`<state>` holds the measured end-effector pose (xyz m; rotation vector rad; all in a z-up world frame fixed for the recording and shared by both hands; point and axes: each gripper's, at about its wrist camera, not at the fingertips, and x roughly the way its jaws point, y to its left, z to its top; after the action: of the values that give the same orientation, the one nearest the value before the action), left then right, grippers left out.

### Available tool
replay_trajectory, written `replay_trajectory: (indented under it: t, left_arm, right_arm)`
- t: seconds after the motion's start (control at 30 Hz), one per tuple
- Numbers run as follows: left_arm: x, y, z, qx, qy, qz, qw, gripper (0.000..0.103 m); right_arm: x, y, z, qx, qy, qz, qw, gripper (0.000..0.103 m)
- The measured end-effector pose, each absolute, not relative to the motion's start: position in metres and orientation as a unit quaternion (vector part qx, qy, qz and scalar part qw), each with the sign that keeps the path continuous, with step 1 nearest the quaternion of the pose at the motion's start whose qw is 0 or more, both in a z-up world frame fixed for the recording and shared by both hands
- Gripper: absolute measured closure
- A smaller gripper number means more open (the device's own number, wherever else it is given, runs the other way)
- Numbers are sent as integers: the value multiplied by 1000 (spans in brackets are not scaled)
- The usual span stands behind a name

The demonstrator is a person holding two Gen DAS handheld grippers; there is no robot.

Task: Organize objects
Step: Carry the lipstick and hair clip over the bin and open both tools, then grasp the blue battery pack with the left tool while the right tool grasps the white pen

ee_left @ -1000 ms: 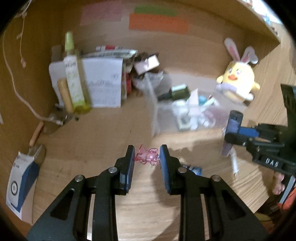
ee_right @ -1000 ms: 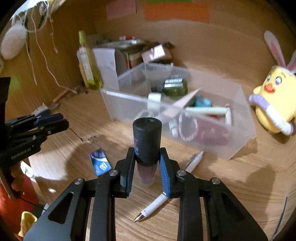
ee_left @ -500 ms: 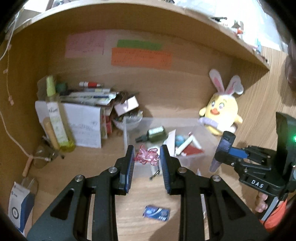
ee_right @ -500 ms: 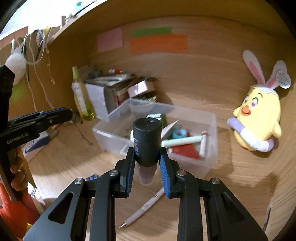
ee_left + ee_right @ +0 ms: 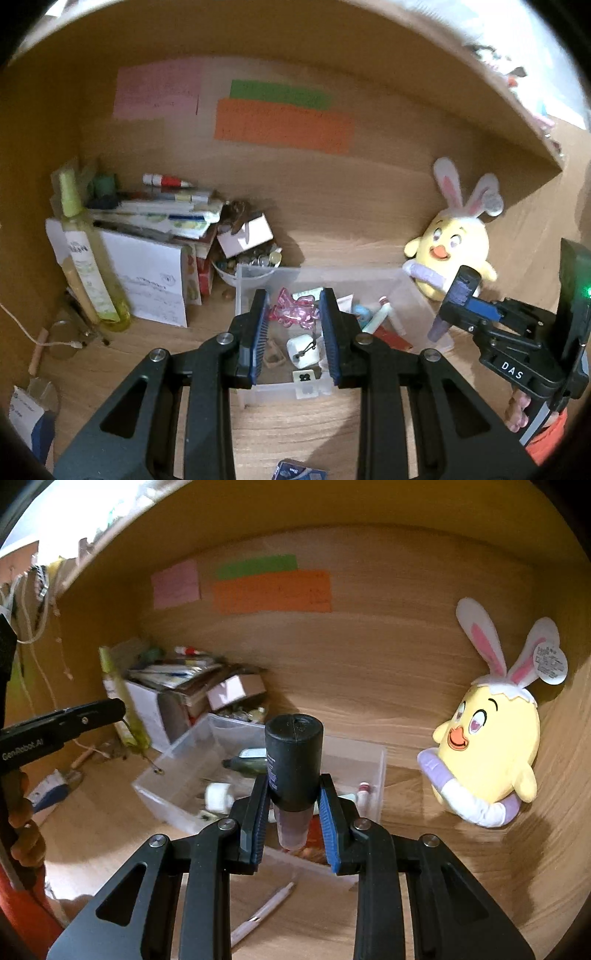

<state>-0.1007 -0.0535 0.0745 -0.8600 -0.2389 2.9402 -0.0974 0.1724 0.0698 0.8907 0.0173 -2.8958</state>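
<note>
On the far left of my left wrist view the clutter I am not touching sits against the side wall: a tall yellow-green bottle [image 5: 86,273] standing in front of a white box [image 5: 147,284] with pens and papers piled on top, and a blue-and-white carton [image 5: 27,421] low in the corner. Moving right, my left gripper [image 5: 295,325] is closed down on a small pink trinket [image 5: 293,314], holding it over the near left part of the clear bin [image 5: 406,291], so I judge that piece is one release away from being put away. The bin already holds a fair load: a white cube-like item [image 5: 303,350], a small green bottle [image 5: 247,764], a roll of tape [image 5: 218,795] and some tubes, which tells me a good share of the sorting is done. Further right, my right gripper [image 5: 293,812] is clamped on the dark-capped tube [image 5: 293,760], held upright above the bin's near right edge, also ready to drop in by my reckoning. What is left on the desk as far as I can see: a white pen [image 5: 262,914] lying in front of the bin and a small blue packet [image 5: 295,472] at the bottom edge of the left view. On the far right the yellow bunny plush [image 5: 491,746] leans against the back wall beside the bin; I cannot tell whether it is meant to move.
</note>
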Motion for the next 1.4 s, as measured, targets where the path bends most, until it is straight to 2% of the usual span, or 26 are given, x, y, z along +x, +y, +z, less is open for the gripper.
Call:
replay_trajectory:
  t: [0.4, 0.67, 0.83, 1.1, 1.33, 1.4]
  left_arm:
    - [-141, -55, 23, -361, -91, 927, 49, 76]
    - [-135, -46, 27, -354, -65, 931, 61, 75]
    - [-126, -42, 30, -349, -50, 934, 57, 70]
    - [-103, -40, 30, -341, -37, 938, 50, 48]
    - [-78, -38, 20, -352, -12, 935, 39, 33]
    - [-72, -38, 12, -362, -11, 931, 39, 24]
  right_arm:
    - [-146, 166, 25, 363, 43, -930, 44, 80]
    - [-151, 152, 22, 371, 52, -925, 64, 76]
    - [-140, 156, 28, 367, 36, -927, 71, 76]
    - [-115, 157, 34, 365, 14, -927, 88, 73]
    - [-85, 154, 27, 364, 11, -927, 89, 52]
    - [-79, 153, 23, 367, 9, -926, 86, 45]
